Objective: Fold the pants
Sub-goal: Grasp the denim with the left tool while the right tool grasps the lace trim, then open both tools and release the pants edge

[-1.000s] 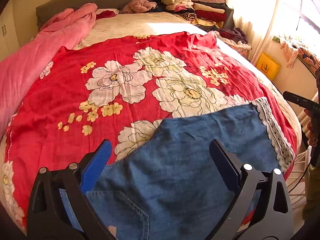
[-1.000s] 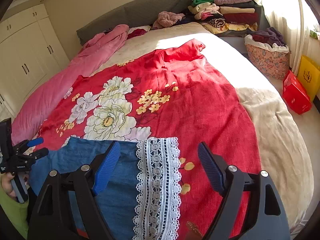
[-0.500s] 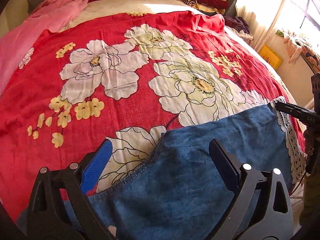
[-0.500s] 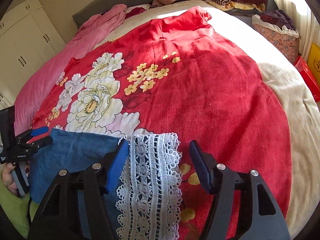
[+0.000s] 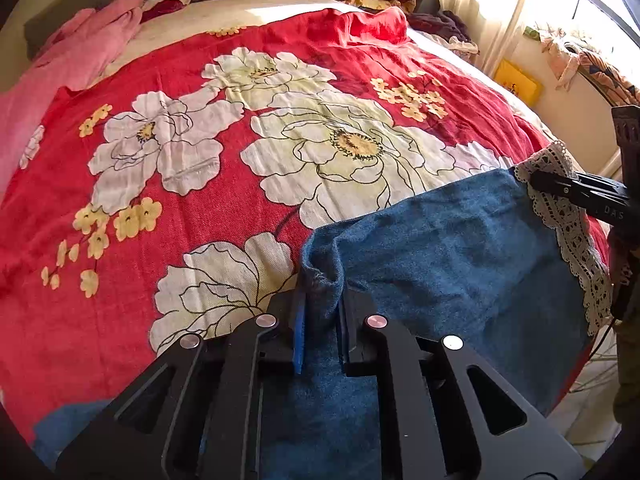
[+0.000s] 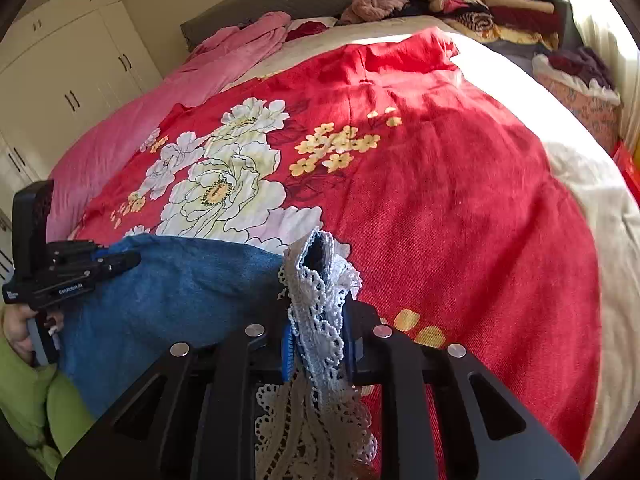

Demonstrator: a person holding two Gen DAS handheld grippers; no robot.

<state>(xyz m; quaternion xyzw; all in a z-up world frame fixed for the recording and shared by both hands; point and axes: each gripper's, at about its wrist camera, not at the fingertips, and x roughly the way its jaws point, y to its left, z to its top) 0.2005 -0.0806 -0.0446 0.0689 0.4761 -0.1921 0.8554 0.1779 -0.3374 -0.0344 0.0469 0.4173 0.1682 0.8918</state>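
- My left gripper (image 5: pixel 322 326) is closing on a bunched ridge of the pants (image 5: pixel 440 248); the blue denim stands pinched between its jaws. The pants lie across the near edge of the red floral blanket (image 5: pixel 200 200), spread on the bed.
- My right gripper (image 6: pixel 316 336) is closing too, with the lace hem (image 6: pixel 316 288) gathered between its jaws at the other end of the denim.
- The left bite looks shallow to me. If I have caught only the top layer, the lower one stays down when I lift, and the fold comes out crooked.
- The lace is open and thin. It could slide through the pads or snag and stretch if I pull hard, and the denim behind it may not be caught at all; I cannot tell from here.
- The blanket lies right under both pinches. If a fold of it is caught too, it comes up with the pants.
- If my hands rise unevenly, the cloth between them sags and twists.
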